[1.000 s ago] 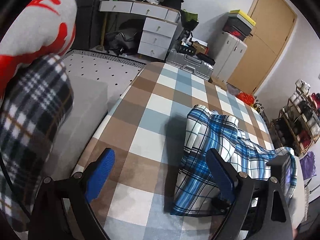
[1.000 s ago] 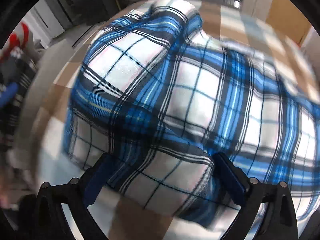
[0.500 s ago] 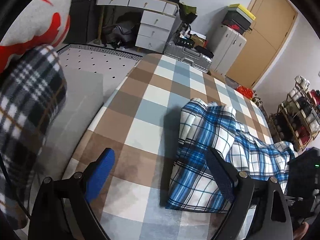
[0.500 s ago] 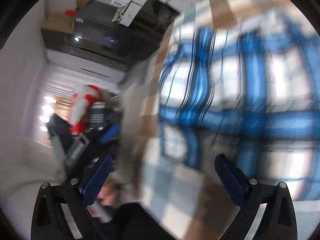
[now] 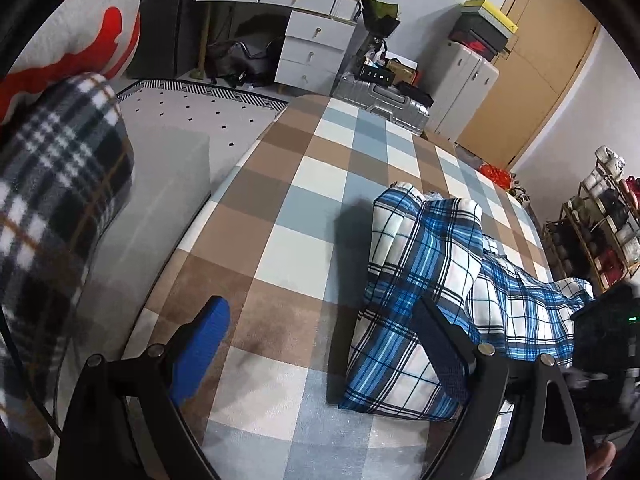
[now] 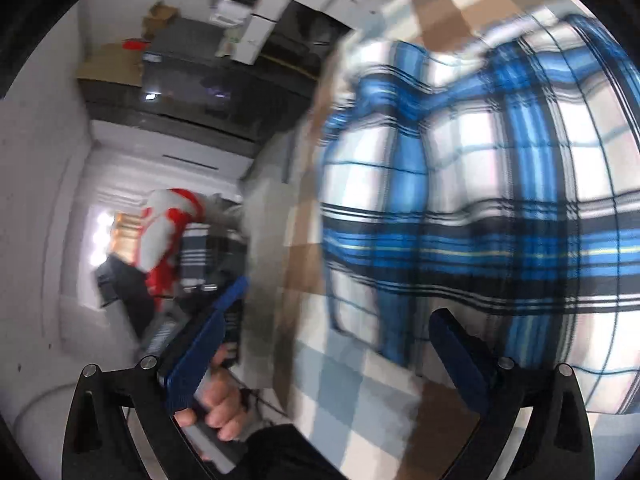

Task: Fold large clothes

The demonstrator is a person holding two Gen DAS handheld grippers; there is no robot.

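A soft, rumpled blue plaid shirt (image 5: 424,280) lies at 3 o'clock on the checked bedspread (image 5: 320,184). The left gripper (image 5: 324,344) and right gripper (image 6: 340,344) both gape wide, holding nothing.

One blue plaid shirt (image 5: 420,280) lay on one checked bed (image 5: 304,184). Two grippers were in view, the left (image 5: 324,338) and the right (image 6: 340,344), each with two blue fingers. There was one white desk (image 5: 296,4), one silver suitcase (image 5: 384,100), one white cabinet (image 5: 466,84) and one shoe rack (image 5: 596,232).
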